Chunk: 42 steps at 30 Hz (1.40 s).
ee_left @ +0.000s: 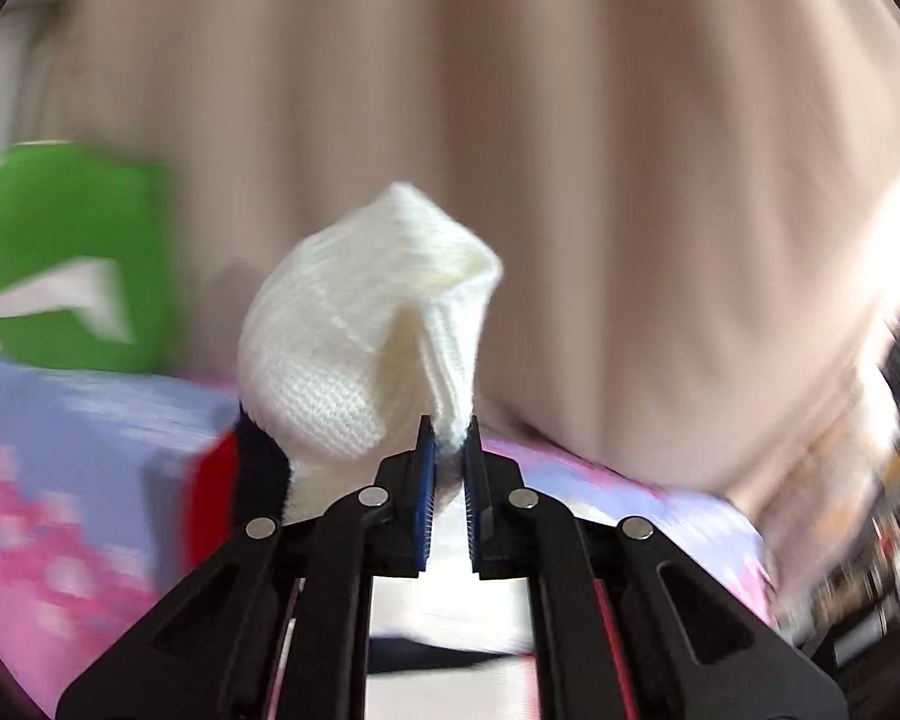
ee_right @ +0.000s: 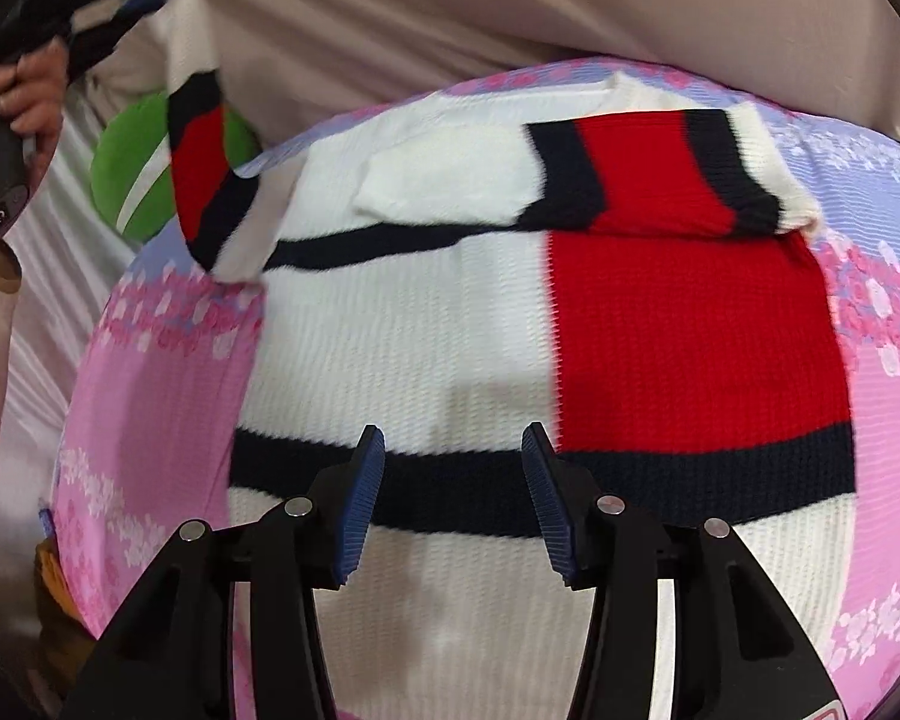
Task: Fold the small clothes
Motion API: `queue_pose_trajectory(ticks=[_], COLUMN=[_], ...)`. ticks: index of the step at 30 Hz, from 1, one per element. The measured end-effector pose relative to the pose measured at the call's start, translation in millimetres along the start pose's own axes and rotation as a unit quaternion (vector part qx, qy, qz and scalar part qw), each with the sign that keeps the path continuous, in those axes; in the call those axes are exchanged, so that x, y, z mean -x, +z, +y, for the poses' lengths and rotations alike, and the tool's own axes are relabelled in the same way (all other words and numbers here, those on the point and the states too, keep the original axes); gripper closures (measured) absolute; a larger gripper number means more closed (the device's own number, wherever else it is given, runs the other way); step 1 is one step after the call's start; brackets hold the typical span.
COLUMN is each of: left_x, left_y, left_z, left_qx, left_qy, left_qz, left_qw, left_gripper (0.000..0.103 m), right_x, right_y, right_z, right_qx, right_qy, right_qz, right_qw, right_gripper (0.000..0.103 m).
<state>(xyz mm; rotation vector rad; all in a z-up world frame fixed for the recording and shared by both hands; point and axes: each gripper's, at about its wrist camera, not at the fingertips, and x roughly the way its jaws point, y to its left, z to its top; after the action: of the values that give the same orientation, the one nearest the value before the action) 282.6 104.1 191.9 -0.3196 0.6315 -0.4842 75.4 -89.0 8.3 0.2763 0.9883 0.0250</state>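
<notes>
Left wrist view: your left gripper [ee_left: 449, 450] has its blue-padded jaws pinched on the cream cuff of a white, red and navy knitted sweater [ee_left: 360, 324], and the knit bunches up above the fingers. Behind it hangs a blurry beige curtain [ee_left: 510, 90], with a green cushion [ee_left: 66, 252] off to the left and a pink and lilac floral cloth [ee_left: 60, 480] below.

Right wrist view: your right gripper [ee_right: 453, 468] hovers with jaws apart, gripping nothing, right over the navy stripe. The sweater [ee_right: 390, 348] lies flat on the floral cloth [ee_right: 162, 408], one sleeve folded across the top. The other sleeve is lifted at upper left, where your left hand [ee_right: 27, 90] holds its gripper.
</notes>
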Motion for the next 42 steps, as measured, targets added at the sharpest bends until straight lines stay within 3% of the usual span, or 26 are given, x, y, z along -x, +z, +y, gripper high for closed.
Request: queue_pose_trajectory(ticks=[3, 5, 7, 11, 12, 16, 18, 20, 23, 26, 29, 30, 31, 32, 33, 34, 36, 39, 40, 42], left_x=[-66.7, -116.4, -167.0, -185.1, -178.8, -128.2, -97.9, -82.7, -79.5, -77.5, -78.1, -80.5, -84.1, -86.4, -87.4, -88.4, -82.5, -68.1, -69.6, -90.3], left_y=[-51.0, -93.8, -149.0, -218.5, -222.1, -203.5, -190.0, -179.8, -179.7, -184.2, -189.7, -189.3, -190.7, -187.2, -183.3, -177.7, -163.0, -149.6, -151.8, -167.9], left_z=[-95.9, -131.3, -152.2, -146.6, -137.4, -71.8, -28.7, 7.7, 48.7, 81.7, 104.9, 106.6, 108.7, 108.3, 107.5, 110.3, 107.1, 96.2, 97.1, 102.8], left_qx=[-0.027, -0.017, -0.002, 0.036, 0.049, 0.114, 0.159, 0.203, 0.261, 0.319, 0.35, 0.354, 0.355, 0.353, 0.349, 0.345, 0.33, 0.287, 0.277, 0.265], left_qy=[-0.045, -0.058, -0.036, 0.005, 0.008, 0.063, 0.099, 0.12, 0.132, 0.12, 0.11, 0.108, 0.108, 0.108, 0.108, 0.107, 0.114, 0.126, 0.133, 0.155], left_qz=[0.064, 0.12, 0.175, 0.229, 0.227, 0.164, 0.126, 0.111, 0.105, 0.1, 0.104, 0.105, 0.107, 0.108, 0.105, 0.102, 0.085, 0.049, 0.05, 0.079], left_qw=[0.9966, 0.9909, 0.9839, 0.9728, 0.9726, 0.9778, 0.9742, 0.9656, 0.9504, 0.9348, 0.9243, 0.9231, 0.9223, 0.9231, 0.9247, 0.9271, 0.9333, 0.9483, 0.9502, 0.9483], left_gripper=[0.093, 0.088, 0.071, 0.069, 0.065, 0.031, 0.028, 0.027, 0.027, 0.027, 0.028, 0.032, 0.037, 0.04, 0.053, 0.072, 0.09, 0.091, 0.091, 0.093], right_x=[8.8, 12.4, 13.8, 19.9, 21.7, 22.5, 17.2, 6.3, -17.9, -47.0, -72.3, -77.9, -81.2, -83.6, -82.9, -77.8, -44.5, 9.7, 8.6, -34.8], right_y=[0.8, -1.3, -4.4, -1.4, 2.5, 46.2, 69.6, 95.4, 128.8, 142.5, 144.0, 144.3, 144.4, 146.7, 150.3, 154.4, 164.6, 168.8, 165.0, 160.9], right_z=[-41.3, -73.3, -106.5, -156.5, -165.0, -191.3, -194.9, -195.6, -188.9, -187.5, -193.5, -193.8, -192.8, -190.0, -187.2, -184.1, -174.9, -165.9, -170.3, -188.4], right_qx=[-0.031, -0.052, -0.07, -0.086, -0.09, -0.108, -0.112, -0.114, -0.102, -0.104, -0.126, -0.133, -0.136, -0.135, -0.129, -0.125, -0.111, -0.085, -0.082, -0.09], right_qy=[-0.017, -0.032, -0.051, -0.073, -0.069, -0.032, -0.014, 0.003, 0.007, 0.0, -0.002, 0.005, 0.013, 0.014, 0.012, 0.016, 0.034, 0.05, 0.043, 0.0], right_qz=[-0.016, -0.022, -0.023, -0.033, -0.038, -0.072, -0.084, -0.094, -0.094, -0.073, -0.046, -0.04, -0.037, -0.034, -0.036, -0.046, -0.106, -0.201, -0.208, -0.14], right_qw=[0.999, 0.998, 0.996, 0.993, 0.993, 0.991, 0.99, 0.989, 0.99, 0.992, 0.991, 0.99, 0.99, 0.99, 0.991, 0.991, 0.988, 0.975, 0.974, 0.986], right_gripper=[0.055, 0.054, 0.053, 0.053, 0.051, 0.048, 0.047, 0.047, 0.046, 0.042, 0.042, 0.047, 0.065, 0.076, 0.094, 0.094, 0.095, 0.095, 0.095, 0.096])
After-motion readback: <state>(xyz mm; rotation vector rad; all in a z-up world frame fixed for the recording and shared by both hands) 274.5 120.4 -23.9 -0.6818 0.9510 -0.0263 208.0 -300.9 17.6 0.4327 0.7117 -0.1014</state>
